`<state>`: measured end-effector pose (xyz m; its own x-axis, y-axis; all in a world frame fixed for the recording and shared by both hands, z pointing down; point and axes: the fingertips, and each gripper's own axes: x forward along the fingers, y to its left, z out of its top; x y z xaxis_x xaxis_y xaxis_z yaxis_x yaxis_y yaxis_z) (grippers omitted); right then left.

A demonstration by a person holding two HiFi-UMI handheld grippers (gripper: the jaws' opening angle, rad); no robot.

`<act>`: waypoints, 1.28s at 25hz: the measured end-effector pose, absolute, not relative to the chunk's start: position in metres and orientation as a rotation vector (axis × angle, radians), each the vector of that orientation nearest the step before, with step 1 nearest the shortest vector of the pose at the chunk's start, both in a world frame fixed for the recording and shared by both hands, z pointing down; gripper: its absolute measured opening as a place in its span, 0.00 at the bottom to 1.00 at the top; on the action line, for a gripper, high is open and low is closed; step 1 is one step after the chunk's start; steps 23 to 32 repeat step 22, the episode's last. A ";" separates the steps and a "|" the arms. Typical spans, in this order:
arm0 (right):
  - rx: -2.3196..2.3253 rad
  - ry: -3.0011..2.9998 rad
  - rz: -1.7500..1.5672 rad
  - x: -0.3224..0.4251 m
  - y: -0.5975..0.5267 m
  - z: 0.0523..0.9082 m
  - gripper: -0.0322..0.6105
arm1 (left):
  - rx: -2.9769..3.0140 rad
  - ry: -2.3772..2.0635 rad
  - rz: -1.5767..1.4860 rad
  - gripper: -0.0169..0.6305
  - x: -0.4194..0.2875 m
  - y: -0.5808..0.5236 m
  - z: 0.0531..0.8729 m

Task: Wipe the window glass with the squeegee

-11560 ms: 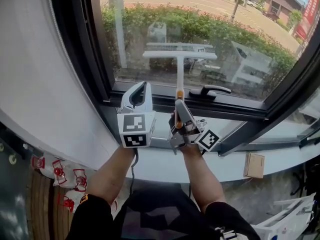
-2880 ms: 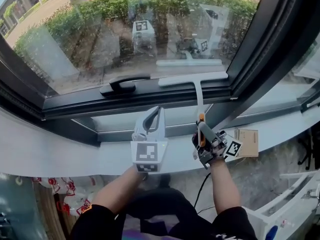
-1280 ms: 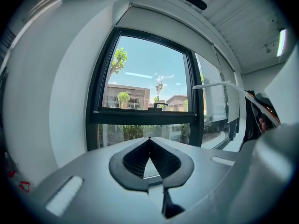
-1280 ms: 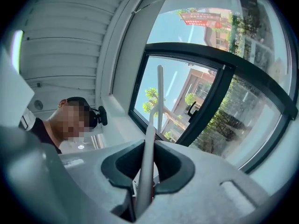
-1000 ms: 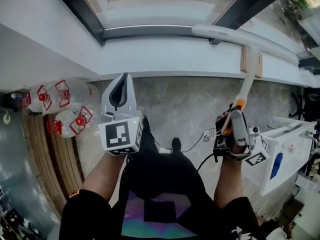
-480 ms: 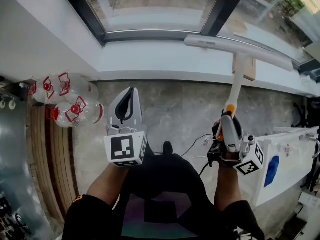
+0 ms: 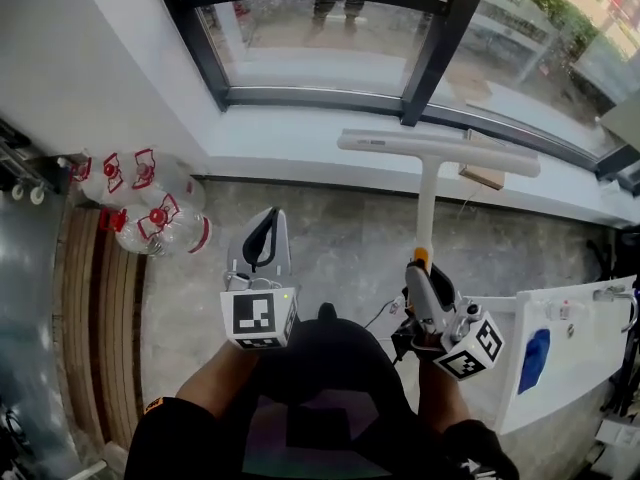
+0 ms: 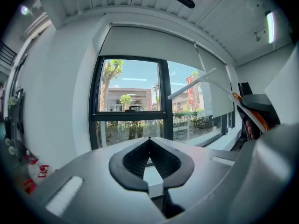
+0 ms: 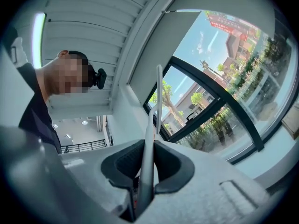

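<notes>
Clamping squeegee (image 7: 428,203), right hand-held gripper (image 9: 147,164).

Dark-framed window (image 7: 445,43) above white sill (image 7: 290,148); white wall (image 7: 110,58); grey stone floor (image 7: 340,238); wooden boards (image 7: 100,308) at left; roller blind (image 8: 149,41) part-lowered; ceiling strip light (image 8: 270,20) on

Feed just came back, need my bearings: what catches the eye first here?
The white T-shaped squeegee with an orange-collared handle, clamped in the right gripper, its blade showing against the white window sill. The left gripper is shut and empty beside it; clear red-capped bottles lie on the floor at left.
</notes>
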<state>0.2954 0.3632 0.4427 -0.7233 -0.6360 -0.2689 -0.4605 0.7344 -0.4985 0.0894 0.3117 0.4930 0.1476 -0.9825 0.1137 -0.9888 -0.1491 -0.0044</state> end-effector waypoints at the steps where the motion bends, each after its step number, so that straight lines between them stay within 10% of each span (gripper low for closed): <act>1: -0.831 2.516 -0.577 0.293 0.367 0.448 0.12 | 2.326 -2.002 0.143 0.05 0.091 0.316 0.496; 32: -0.777 2.513 -0.774 0.285 0.378 0.493 0.12 | 2.302 -1.982 0.179 0.05 0.095 0.350 0.522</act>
